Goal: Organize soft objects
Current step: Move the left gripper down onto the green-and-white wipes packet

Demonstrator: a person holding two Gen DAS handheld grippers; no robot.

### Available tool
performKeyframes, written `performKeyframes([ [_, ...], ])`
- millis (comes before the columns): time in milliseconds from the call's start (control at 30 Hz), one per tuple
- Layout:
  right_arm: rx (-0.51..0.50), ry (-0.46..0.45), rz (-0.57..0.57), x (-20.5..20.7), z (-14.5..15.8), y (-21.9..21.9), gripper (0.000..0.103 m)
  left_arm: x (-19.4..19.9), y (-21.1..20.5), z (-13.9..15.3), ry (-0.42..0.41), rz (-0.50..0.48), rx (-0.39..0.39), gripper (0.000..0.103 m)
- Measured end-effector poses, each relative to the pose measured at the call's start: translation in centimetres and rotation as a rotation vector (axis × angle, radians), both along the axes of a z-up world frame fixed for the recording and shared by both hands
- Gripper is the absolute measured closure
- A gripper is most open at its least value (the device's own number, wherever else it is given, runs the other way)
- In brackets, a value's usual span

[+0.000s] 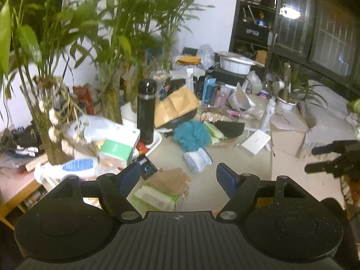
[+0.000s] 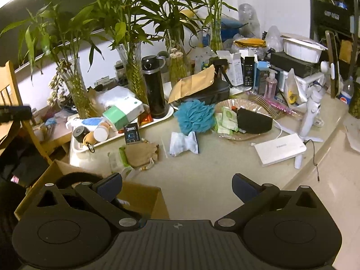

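1. A cream countertop [image 2: 202, 175] is seen crowded along its back with clutter; its near part is bare.
2. Tall bamboo stalks in glass vases [image 2: 132, 67] are ranged along the white wall behind the clutter.
3. A brown cardboard box [image 2: 144, 200] is seen at the counter's near left edge, partly hidden by the right gripper's left finger; something dark lies in it, not identifiable.
4. A white tray [image 2: 166, 114] is placed left of centre, with a black flask [image 2: 155, 87] standing upright on it.
5. A teal mesh bath pouf [image 2: 194, 115] lies mid-counter, just right of the tray and touching a clear dish [image 2: 252, 105] holding a black pouch.
6. A tan drawstring pouch [image 2: 140, 154] lies nearer, on a green wipes pack; a crumpled white-and-blue packet [image 2: 183, 144] sits between it and the pouf.
7. The left gripper [image 1: 177, 177] is held above the counter with jaws apart and nothing between them.
8. The right gripper [image 2: 177, 186] is likewise held wide open and empty, over bare counter.
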State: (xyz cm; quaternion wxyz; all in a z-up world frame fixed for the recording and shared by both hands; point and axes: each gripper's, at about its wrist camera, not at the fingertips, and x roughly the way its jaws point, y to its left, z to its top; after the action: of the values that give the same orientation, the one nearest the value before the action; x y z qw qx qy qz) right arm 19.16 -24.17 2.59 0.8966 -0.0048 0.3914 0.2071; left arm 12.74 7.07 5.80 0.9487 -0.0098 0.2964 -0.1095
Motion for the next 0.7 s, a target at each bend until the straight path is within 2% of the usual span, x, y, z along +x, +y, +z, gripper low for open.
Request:
performKeyframes([
  [200, 0.002, 0.006, -0.002, 1.4, -0.6, 0.6, 0.000, 0.9, 1.2, -2.3, 0.038, 0.007, -0.006, 0.029],
  [500, -0.015, 0.026, 0.009, 3.5, -1.4, 1.0, 0.000, 3.3, 2.2, -3.9, 0.066, 0.005, -0.009, 0.029],
  [700, -0.028, 0.021, 0.029, 4.2, -1.9, 1.1, 0.000, 5.3, 3.3, -5.6, 0.113, 0.004, -0.035, 0.029],
])
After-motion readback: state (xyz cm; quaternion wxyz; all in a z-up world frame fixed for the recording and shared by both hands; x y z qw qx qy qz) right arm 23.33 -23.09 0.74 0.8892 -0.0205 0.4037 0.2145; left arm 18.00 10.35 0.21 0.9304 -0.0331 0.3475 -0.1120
